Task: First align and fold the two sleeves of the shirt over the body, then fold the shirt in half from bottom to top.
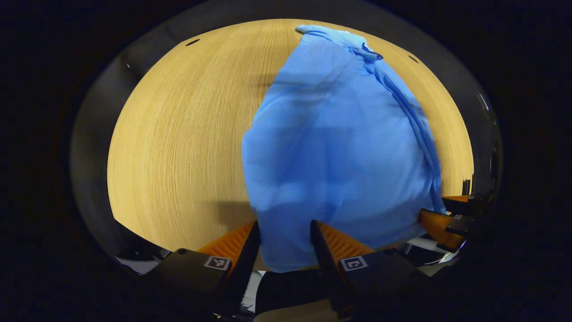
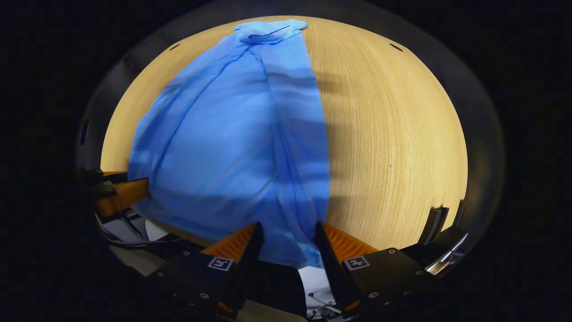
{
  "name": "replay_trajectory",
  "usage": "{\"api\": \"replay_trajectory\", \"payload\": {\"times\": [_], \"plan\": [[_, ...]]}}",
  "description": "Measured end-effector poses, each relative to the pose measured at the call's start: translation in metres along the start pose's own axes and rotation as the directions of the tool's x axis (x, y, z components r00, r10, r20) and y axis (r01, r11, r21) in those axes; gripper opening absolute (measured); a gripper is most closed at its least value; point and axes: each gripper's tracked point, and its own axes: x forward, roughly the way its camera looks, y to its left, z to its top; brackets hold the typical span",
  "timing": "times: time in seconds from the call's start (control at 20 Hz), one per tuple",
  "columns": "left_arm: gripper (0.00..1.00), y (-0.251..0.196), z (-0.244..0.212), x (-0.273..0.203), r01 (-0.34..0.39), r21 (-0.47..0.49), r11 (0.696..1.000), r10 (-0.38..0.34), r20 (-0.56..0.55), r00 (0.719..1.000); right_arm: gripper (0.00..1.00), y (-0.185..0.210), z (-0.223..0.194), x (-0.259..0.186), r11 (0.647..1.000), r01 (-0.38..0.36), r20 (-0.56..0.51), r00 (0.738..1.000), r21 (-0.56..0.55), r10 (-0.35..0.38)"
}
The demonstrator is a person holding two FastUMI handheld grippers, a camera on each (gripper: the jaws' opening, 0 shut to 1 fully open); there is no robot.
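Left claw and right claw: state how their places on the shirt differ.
The left claw has smooth cloth of the blue shirt between its fingers; the right claw has a bunched, creased strip. Bare table lies to the left claw's left, but to the right claw's right. Shared: each sits at the shirt's near hem, cloth filling the gap; whether either pinches is unclear.

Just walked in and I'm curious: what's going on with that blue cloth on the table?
A person is folding a blue shirt on a wooden table with two hand-held grippers. The left gripper and the right gripper each have the shirt's near hem between their fingers, though the fingers look apart. The sleeves seem already folded in, so the bottom-to-top fold looks next.
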Motion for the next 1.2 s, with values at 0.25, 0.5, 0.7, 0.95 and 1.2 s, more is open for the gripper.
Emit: {"api": "replay_trajectory", "payload": {"times": [0.25, 0.5, 0.7, 0.95, 1.2], "plan": [[0.16, -0.010, 0.005, 0.001, 0.068, -0.043, 0.997, -0.068, 0.020, 0.998, 0.20, 0.001, 0.002, 0.000, 0.999, -0.024, 0.011, 1.000, 0.031, 0.024], [0.04, -0.015, 0.010, 0.001, 0.150, -0.143, 0.978, -0.143, 0.060, 0.988, 0.01, 0.002, 0.004, -0.001, 0.998, -0.042, 0.014, 0.999, 0.037, 0.042], [0.04, -0.015, 0.026, -0.005, 0.134, -0.107, 0.985, -0.126, 0.080, 0.989, 0.01, 0.003, 0.015, -0.007, 0.997, -0.063, 0.006, 0.998, 0.044, 0.063], [0.04, -0.017, 0.078, -0.022, 0.137, -0.067, 0.988, -0.125, 0.156, 0.980, 0.01, -0.004, 0.073, -0.025, 0.996, -0.078, 0.094, 0.993, 0.047, 0.074], [0.04, -0.016, 0.153, -0.037, 0.148, -0.039, 0.988, -0.134, 0.240, 0.961, 0.00, -0.016, 0.149, -0.048, 0.994, -0.092, 0.207, 0.975, 0.062, 0.077]]}}
